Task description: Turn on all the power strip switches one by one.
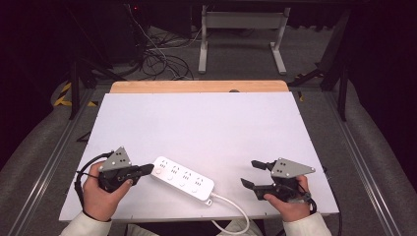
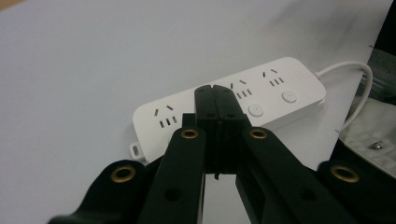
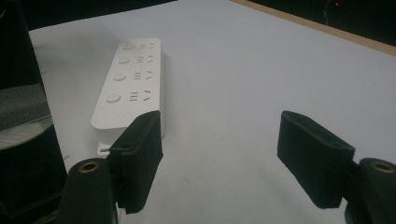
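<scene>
A white power strip with several sockets and round buttons lies near the front edge of the white table; its white cable runs off the front. My left gripper is shut with nothing between its jaws, and its tips are at the strip's left end. In the left gripper view the closed left gripper hangs over the strip; I cannot tell whether it touches. My right gripper stands open and empty to the right of the strip. The right gripper view has the right gripper with the strip ahead on the left.
A wooden strip borders the table's far edge. Beyond it, on the floor, are tangled cables and a white table frame. Metal rails run along both sides of the table.
</scene>
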### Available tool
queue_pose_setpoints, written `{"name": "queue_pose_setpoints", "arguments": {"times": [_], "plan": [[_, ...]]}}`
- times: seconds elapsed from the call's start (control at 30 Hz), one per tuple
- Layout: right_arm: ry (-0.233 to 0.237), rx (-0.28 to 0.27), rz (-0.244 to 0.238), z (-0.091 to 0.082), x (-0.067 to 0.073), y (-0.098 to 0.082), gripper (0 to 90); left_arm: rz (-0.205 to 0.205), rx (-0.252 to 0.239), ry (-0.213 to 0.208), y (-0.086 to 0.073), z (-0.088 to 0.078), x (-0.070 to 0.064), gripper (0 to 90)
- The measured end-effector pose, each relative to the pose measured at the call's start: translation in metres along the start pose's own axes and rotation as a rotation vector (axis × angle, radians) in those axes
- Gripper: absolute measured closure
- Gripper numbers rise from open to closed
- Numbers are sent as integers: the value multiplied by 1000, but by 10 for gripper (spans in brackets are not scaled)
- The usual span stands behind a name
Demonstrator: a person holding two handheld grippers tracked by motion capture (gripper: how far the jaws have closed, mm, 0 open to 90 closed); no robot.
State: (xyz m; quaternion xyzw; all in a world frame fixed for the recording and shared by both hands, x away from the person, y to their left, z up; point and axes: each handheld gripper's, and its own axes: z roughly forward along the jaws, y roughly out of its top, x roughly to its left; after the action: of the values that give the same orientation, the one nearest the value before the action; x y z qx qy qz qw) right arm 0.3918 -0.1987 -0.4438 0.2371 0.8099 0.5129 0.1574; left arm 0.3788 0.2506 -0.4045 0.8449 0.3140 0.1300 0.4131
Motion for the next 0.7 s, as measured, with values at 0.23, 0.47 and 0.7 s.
{"name": "queue_pose_setpoints", "arguments": {"times": [0.23,0.47,0.7], "plan": [[10,1,9,0,-3,-2,329,-10,90,19,3,17,10,898],[15,6,7,1,-2,-3,328,-7,156,21,4,32,17,898],[18,12,7,2,-2,-3,322,6,191,7,5,46,21,897]]}}
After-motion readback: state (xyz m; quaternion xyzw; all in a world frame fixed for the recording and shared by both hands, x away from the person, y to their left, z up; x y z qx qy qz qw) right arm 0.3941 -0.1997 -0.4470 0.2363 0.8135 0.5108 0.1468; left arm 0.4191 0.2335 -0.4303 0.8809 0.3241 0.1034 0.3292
